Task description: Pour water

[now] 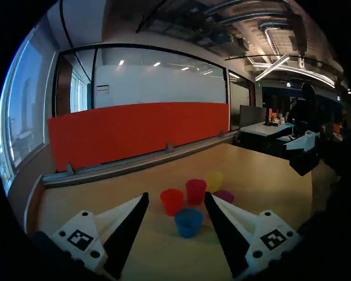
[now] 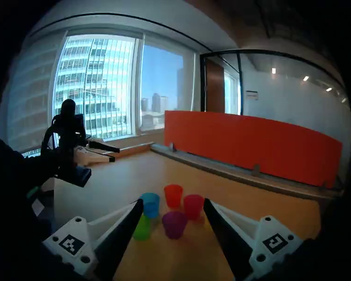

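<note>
Fingers (image 1: 128,225) of the left gripper (image 1: 175,195) stand wide apart, clamped on nothing, their tips low over the bench (image 1: 269,173). Just past those tips sits a huddle of small plastic cups. A blue cup (image 1: 188,222) is nearest, with an orange cup (image 1: 171,201) and a red cup (image 1: 195,190) behind it. Beyond them are a yellow cup (image 1: 215,181) and a purple cup (image 1: 224,195), the purple one partly covered by a finger.

The right gripper (image 2: 172,202) is spread open too and points at the same cluster from another side. From there the purple cup is closest, and a green cup (image 2: 142,228) to its left is half hidden behind a finger. Each gripper also appears small and dark at the edge of the other's view, raised above the bench and well apart from the cups. The hands holding them are too shadowed to make out.

The bench is smooth pale wood. Along its far edge an orange panel (image 1: 138,131) stands in a grey rail, with a glass wall (image 1: 161,79) behind it. On the adjoining side, tall windows (image 2: 96,84) show high-rise towers and blue sky. Strip lights (image 1: 274,68) and exposed ducts cross the ceiling. Further desks (image 1: 264,129) beyond the bench are dim and hard to read. From this low angle the insides of the cups are hidden, so I cannot tell whether any holds water.
</note>
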`<act>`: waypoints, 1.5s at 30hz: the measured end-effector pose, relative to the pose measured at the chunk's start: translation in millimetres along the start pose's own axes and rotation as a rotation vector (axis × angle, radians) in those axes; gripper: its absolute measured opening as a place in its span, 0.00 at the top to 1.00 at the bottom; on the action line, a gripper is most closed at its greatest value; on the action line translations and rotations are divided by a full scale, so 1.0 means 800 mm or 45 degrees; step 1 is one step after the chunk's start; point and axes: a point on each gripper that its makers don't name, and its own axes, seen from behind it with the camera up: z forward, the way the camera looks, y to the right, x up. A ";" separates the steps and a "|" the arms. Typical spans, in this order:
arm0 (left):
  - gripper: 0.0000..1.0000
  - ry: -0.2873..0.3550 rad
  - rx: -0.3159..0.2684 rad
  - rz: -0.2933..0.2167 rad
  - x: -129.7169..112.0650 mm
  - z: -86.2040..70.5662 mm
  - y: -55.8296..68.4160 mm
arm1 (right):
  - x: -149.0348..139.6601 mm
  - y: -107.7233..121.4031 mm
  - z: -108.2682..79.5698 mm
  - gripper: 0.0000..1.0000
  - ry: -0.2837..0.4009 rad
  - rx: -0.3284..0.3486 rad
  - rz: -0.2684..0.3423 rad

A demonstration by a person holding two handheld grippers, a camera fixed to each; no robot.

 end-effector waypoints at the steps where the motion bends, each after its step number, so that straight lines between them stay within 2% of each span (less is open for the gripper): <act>1: 0.12 -0.005 -0.001 0.001 -0.003 0.001 0.000 | -0.003 -0.002 0.000 0.01 -0.007 0.003 -0.003; 21: 0.12 -0.109 -0.048 0.025 -0.059 0.021 0.010 | -0.047 -0.020 0.008 0.01 -0.096 0.067 -0.027; 45: 0.12 -0.257 -0.143 0.046 -0.126 0.064 0.021 | -0.069 -0.034 0.048 0.01 -0.152 0.133 -0.039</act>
